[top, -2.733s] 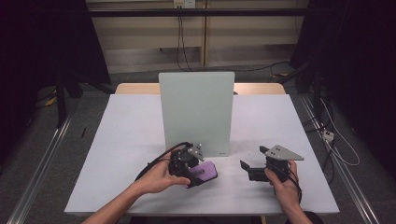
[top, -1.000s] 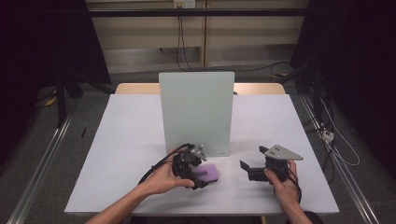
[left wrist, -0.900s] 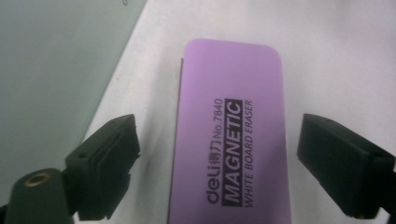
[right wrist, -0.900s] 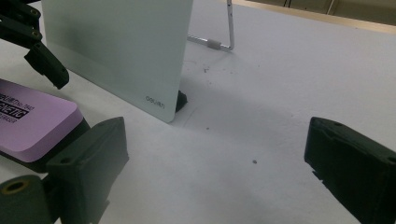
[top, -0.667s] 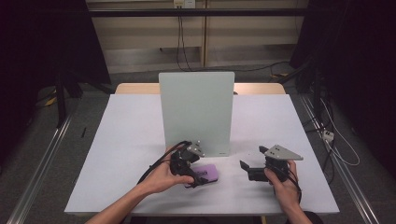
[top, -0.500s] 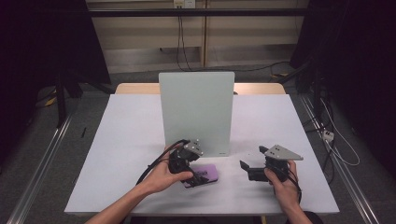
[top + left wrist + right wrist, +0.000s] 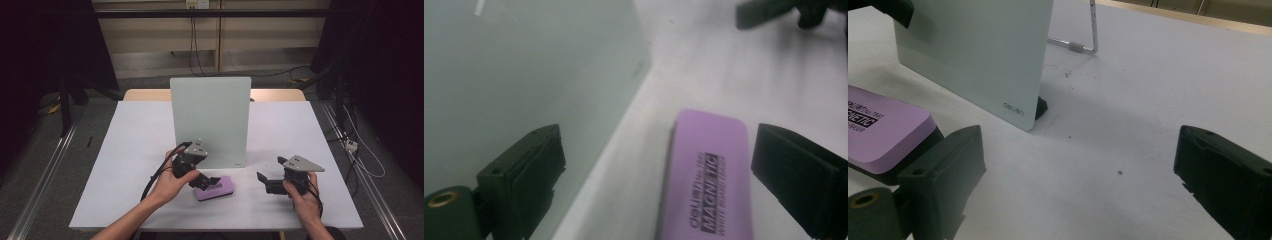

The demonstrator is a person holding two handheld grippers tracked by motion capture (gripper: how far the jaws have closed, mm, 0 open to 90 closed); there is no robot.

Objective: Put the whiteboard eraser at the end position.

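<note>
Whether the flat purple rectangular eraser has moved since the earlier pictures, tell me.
Yes. The eraser has tipped down flat onto the white table, slightly away from the upright pale-green board's bottom edge.

White table [image 7: 125, 150]: purple eraser [image 7: 215, 187] (flat), upright glass board [image 7: 210, 120] on stand.

The eraser [image 7: 215, 187] is lilac on top with black lettering and a black underside. The upright board [image 7: 210, 120] is pale grey-green; the bench [image 7: 135, 135] is white, and both grippers' fingers [image 7: 521, 170] are black.
</note>
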